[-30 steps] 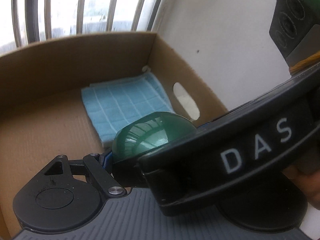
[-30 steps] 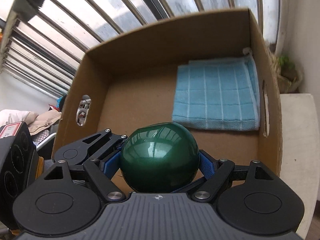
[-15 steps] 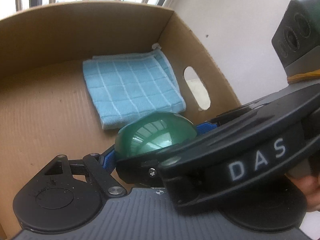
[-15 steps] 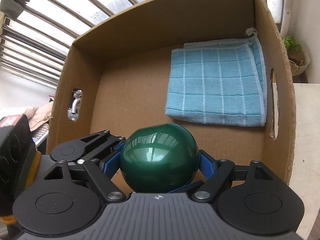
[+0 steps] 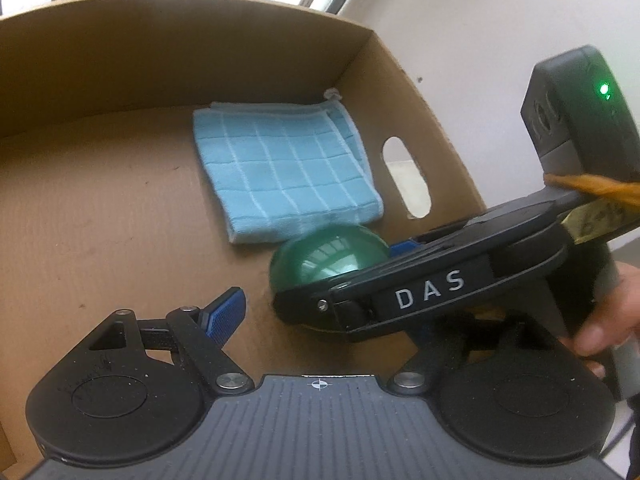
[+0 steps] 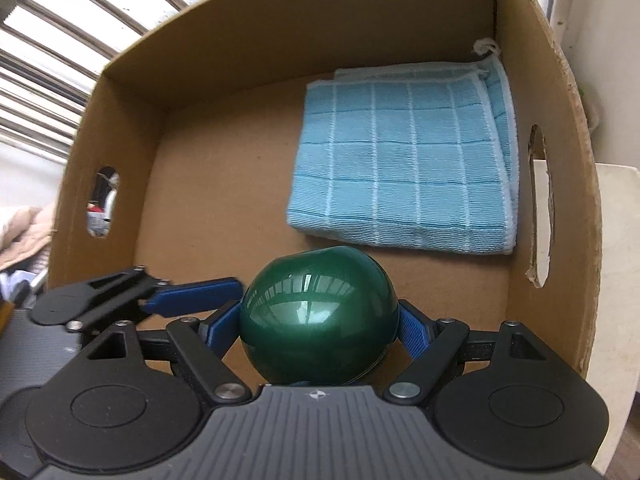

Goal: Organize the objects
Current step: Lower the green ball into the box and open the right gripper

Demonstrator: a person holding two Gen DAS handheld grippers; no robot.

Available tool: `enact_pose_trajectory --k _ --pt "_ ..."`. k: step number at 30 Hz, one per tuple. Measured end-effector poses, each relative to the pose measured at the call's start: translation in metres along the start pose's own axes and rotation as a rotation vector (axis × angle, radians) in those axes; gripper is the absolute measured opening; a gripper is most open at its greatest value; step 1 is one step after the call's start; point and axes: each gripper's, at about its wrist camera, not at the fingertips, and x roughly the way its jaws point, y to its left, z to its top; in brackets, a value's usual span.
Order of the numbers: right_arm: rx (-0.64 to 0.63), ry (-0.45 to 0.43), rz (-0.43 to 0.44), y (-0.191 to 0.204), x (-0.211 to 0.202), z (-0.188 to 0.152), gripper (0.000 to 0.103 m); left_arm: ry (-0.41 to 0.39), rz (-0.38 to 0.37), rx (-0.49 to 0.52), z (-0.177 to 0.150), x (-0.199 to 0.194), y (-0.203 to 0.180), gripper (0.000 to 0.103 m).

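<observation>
A: How far along is the sorting?
B: The folded blue cloth (image 6: pixel 404 160) already lies in the cardboard box (image 6: pixel 248 28), in its far right corner. The green ball (image 6: pixel 320 316) is not yet set down; the right gripper (image 6: pixel 316 320) pinches it between blue pads, low over the box floor, just before the cloth.
A: And the poses?
B: The right gripper tilts steeply downward. The left gripper (image 5: pixel 320 312) hovers beside it, spread and empty.

I count one cardboard box (image 6: pixel 568 92) in front of me, with two oval handle cutouts, one in its left wall and one in its right. Inside it I see one folded blue cloth (image 6: pixel 404 168) at the far right and one green ball (image 6: pixel 316 320) nearer.
</observation>
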Motion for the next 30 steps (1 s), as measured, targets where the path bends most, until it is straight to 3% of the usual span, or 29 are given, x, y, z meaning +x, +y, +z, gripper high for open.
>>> enact_pose_trajectory --k 4,13,17,30 --pt "-0.002 0.020 -0.048 0.000 0.007 -0.001 0.084 -0.002 0.001 -0.009 -0.009 0.000 -0.004 0.083" --pt "-0.040 -0.020 -0.104 0.008 -0.005 -0.007 0.082 -0.024 -0.016 -0.015 -0.014 -0.001 -0.001 0.083" --pt "-0.043 -0.031 -0.114 0.010 -0.007 -0.011 0.082 -0.027 -0.017 -0.011 -0.031 -0.006 -0.005 0.083" --pt "-0.026 -0.217 -0.015 0.016 -0.048 -0.020 0.082 -0.119 -0.002 -0.023 -0.048 -0.042 -0.008 0.083"
